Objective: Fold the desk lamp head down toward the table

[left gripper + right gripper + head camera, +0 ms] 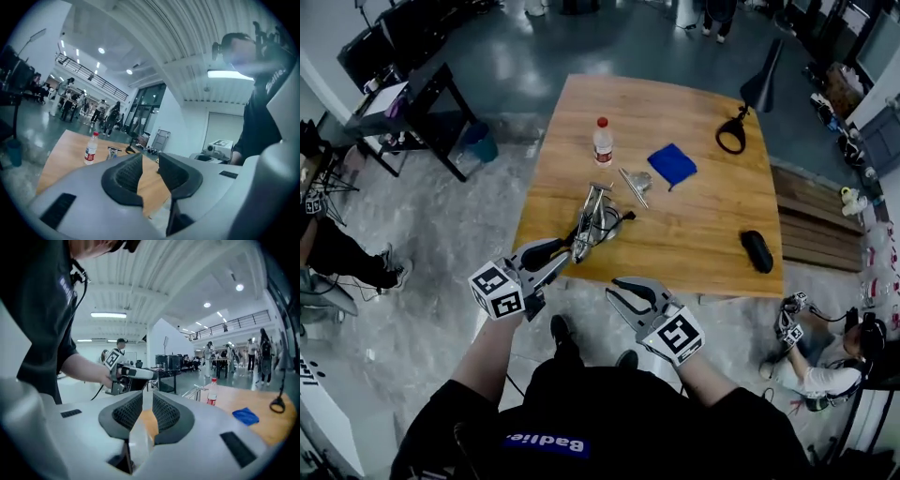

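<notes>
In the head view, a wooden worktop is seen in the middle of the frame. The black desk lamp is found at the upper right, on the far right corner of the worktop. Its ring-shaped foot lies on the wood and its head is tipped up and away, past the edge. A water bottle is stood upright near the top middle. A blue cloth is laid to its right. A shiny metal frame is seen lower down, and a black case lies at the right edge. The left gripper and the right gripper are held at the bottom middle, by the near edge of the worktop, well apart from the lamp.

In the left gripper view, the jaws of the left gripper are seen wide apart. Nothing is held between them; only worktop shows in the gap. The bottle is seen at the left, far off.

In the right gripper view, the jaws of the right gripper are set close, with a narrow gap, and nothing is held. The lamp is seen at the far right, beside the blue cloth. The bottle is stood near the middle. The left gripper is seen at the left, held in a hand.
</notes>
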Tool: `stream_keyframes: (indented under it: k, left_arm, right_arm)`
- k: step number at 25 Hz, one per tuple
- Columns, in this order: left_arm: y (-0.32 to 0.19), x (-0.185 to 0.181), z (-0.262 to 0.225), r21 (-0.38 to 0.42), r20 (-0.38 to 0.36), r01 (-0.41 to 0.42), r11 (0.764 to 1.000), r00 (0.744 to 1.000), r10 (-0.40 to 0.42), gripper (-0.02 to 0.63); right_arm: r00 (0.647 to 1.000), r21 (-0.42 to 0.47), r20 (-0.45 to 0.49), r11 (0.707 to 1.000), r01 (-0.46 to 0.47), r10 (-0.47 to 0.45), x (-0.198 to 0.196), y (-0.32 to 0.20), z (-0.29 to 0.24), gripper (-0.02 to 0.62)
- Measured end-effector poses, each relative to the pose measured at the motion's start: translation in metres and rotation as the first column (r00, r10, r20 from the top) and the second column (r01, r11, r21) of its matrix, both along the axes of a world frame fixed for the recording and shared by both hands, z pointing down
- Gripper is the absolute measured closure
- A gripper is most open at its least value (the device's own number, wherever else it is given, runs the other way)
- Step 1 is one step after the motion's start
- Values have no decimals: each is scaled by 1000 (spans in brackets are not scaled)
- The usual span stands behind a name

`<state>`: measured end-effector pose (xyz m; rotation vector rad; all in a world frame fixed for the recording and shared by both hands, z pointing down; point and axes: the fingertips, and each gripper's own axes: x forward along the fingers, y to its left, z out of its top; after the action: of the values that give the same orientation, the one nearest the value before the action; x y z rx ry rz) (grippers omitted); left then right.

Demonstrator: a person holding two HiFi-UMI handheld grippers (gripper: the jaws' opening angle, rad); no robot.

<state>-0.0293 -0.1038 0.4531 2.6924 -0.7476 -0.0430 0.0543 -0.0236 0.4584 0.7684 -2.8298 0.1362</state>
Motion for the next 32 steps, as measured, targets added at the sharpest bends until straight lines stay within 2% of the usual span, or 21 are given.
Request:
stream_keyframes:
  k: [3, 6, 11, 14, 17, 20, 27, 32]
  left_arm:
    - [39, 9, -16, -34, -58, 39, 999, 997, -41, 534]
    - [75, 16, -34, -39, -87, 24, 999, 996, -27, 589]
    - [124, 36, -75, 20, -53, -91, 996, 994, 92, 597]
    - [153, 45, -107, 106, -45, -174, 979, 983, 180, 597]
    - [172, 44, -122, 163, -29, -226, 961, 972, 233, 597]
    - [179, 36, -120, 184, 9, -238, 953, 970, 241, 597]
    - [190, 29, -120, 149, -31, -226, 963, 972, 233, 597]
    - [197, 29, -114, 148, -10, -228, 962, 973, 232, 597]
  right_arm:
    - [994, -79, 108, 997, 13, -4, 11, 22, -17, 543]
    - [980, -117, 197, 993, 30, -6, 13, 43, -40, 566]
    - [957, -120, 291, 993, 22, 14, 2, 68, -81, 583]
    - [941, -109, 337, 994, 5, 32, -5, 80, -101, 588]
    - [925, -111, 376, 994, -12, 53, -13, 90, -111, 589]
    - [919, -105, 388, 994, -25, 64, -20, 99, -114, 589]
    - [913, -113, 399, 993, -41, 83, -22, 111, -119, 589]
    - [927, -91, 368, 995, -43, 73, -25, 118, -114, 589]
